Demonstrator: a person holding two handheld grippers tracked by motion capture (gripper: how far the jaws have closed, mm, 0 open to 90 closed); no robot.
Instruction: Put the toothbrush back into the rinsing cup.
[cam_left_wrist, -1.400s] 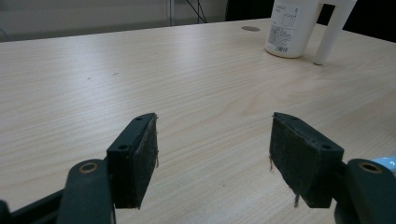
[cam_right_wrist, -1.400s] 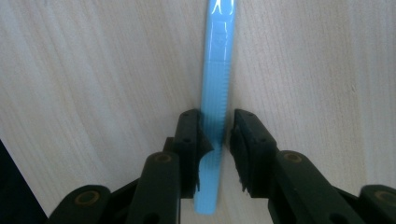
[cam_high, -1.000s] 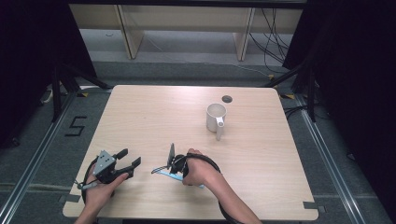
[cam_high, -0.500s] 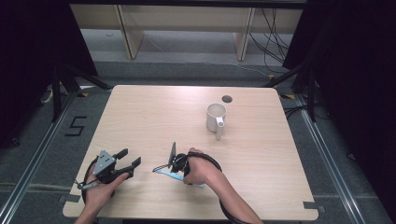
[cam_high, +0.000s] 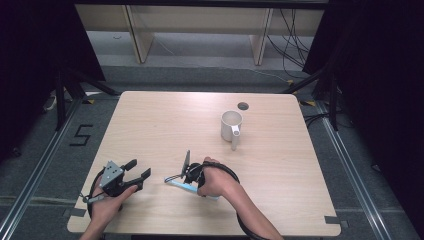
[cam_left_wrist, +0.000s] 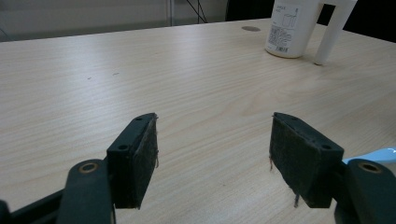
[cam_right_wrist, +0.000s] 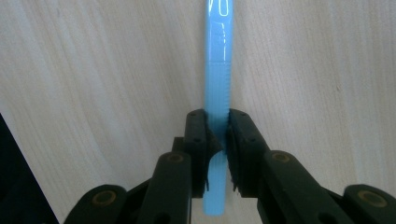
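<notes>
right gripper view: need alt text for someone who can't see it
The right gripper has its two black jaws shut on a light blue plastic stick, seen from above. The stick runs straight up the picture over the pale wooden table.

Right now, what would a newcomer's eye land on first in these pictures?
Probably the light blue plastic strip, clamped between the fingers of the right gripper low over the table's near edge. Next, the white mug standing alone toward the far right of the wooden table. The left gripper rests at the near left, fingers wide apart with nothing between them.
</notes>
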